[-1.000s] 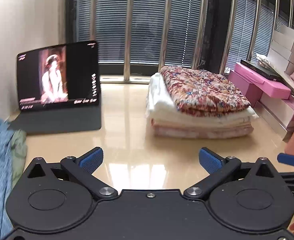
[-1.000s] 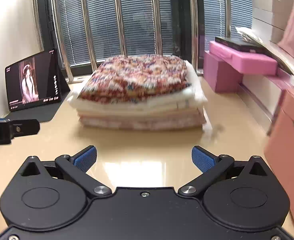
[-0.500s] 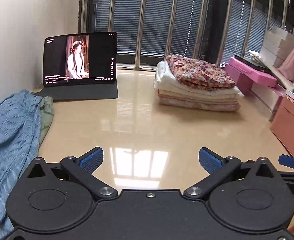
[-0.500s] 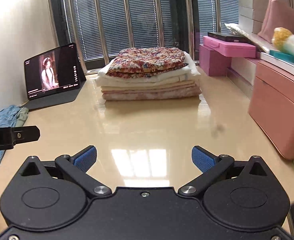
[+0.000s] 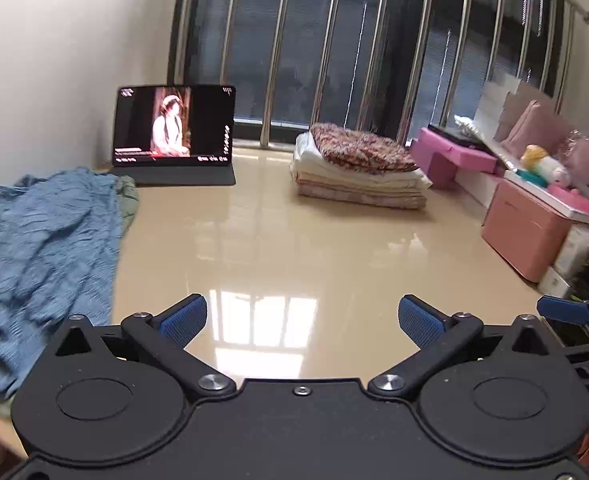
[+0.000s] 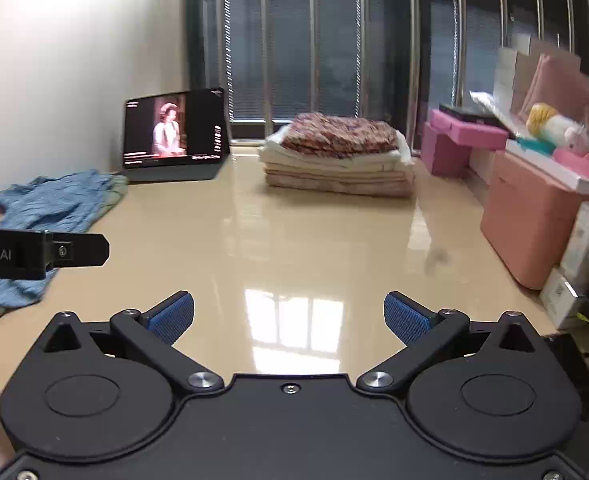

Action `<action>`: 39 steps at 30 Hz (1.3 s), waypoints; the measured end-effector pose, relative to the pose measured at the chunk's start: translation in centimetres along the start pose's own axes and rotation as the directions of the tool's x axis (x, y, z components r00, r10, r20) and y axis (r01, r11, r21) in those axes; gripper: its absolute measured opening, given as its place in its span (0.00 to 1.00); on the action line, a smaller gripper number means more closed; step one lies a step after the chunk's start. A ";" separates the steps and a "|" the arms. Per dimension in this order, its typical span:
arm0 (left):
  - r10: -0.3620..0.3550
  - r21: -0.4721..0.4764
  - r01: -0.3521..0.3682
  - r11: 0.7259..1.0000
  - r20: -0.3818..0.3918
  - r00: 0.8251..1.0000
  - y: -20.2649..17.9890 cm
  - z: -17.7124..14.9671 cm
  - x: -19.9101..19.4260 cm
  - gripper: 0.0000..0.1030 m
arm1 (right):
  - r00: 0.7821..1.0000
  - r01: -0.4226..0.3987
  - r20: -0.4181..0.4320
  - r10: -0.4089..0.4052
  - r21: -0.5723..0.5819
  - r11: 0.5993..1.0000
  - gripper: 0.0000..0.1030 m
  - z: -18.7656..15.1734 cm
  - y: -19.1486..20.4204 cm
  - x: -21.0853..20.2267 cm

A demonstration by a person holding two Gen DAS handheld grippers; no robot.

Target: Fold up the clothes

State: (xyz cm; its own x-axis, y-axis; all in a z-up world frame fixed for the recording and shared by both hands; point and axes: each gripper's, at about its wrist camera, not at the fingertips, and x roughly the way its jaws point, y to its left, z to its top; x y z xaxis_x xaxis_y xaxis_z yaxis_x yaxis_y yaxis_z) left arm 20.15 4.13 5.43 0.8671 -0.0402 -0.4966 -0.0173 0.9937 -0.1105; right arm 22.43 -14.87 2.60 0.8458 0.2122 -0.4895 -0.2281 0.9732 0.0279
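Above glossy beige tabletop [image 5: 278, 240]: left claw [image 5: 302, 320], right claw [image 6: 289, 316] level, wide open, empty | crumpled blue knit garment [image 5: 50, 240] at left edge | folded fabric stack [image 5: 358, 172] far centre

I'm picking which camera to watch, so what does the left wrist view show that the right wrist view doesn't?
Only the left wrist view shows the left gripper open head-on, with a blue tip of the right gripper at its edge. Only the right wrist view shows the right gripper open head-on and the left one's black side. Both show the blue garment, tablet, folded stack and table.
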 end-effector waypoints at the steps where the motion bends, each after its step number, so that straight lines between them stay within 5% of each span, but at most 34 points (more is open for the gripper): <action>1: 0.019 0.005 -0.019 1.000 0.008 1.000 -0.1 -0.7 -1.4 1.00 | 1.000 -0.003 0.006 0.003 -0.008 1.000 0.99 -0.4 0.3 -1.2; 5: 0.095 -0.019 -0.095 0.995 0.040 0.995 -0.5 -4.2 -7.2 1.00 | 0.999 -0.023 0.024 0.024 -0.035 0.999 0.99 -2.4 2.3 -6.5; 9: 0.046 -0.094 -0.046 0.995 -0.008 0.999 0.3 -7.8 -10.6 1.00 | 0.995 -0.095 0.028 0.094 0.017 0.995 0.99 -4.7 3.1 -11.3; 15: 0.083 0.062 -0.080 0.995 -0.051 0.995 -0.6 -13.0 -12.7 1.00 | 0.997 -0.062 0.048 0.060 0.044 0.997 1.00 -9.0 5.1 -14.9; 17: 0.084 0.032 -0.082 0.996 -0.068 0.994 -0.7 -14.1 -12.8 1.00 | 0.996 -0.078 0.036 0.075 0.079 0.994 0.99 -10.6 5.4 -15.7; 20: 0.063 0.040 -0.060 0.997 -0.081 0.995 -1.8 -14.6 -13.4 1.00 | 0.998 -0.062 0.028 0.060 0.082 0.995 1.00 -11.7 5.4 -16.7; 26: 0.074 0.082 -0.078 0.994 0.051 0.996 -2.9 -15.1 -16.1 1.00 | 0.999 -0.037 0.030 0.035 0.100 0.994 1.00 -12.7 4.9 -18.2; 39: 0.065 0.084 -0.065 0.994 0.001 0.998 -3.0 -15.5 -15.4 1.00 | 0.999 -0.052 0.005 0.052 0.088 0.995 1.00 -13.2 5.7 -17.6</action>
State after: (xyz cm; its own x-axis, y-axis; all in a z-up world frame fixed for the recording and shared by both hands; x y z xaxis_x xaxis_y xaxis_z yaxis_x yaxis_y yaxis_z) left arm -0.89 0.19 0.04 0.8644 0.0244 -0.5023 -0.0316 0.9995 -0.0058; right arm -0.10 -14.20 -0.16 0.8351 0.2626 -0.4833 -0.2281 0.9649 0.1302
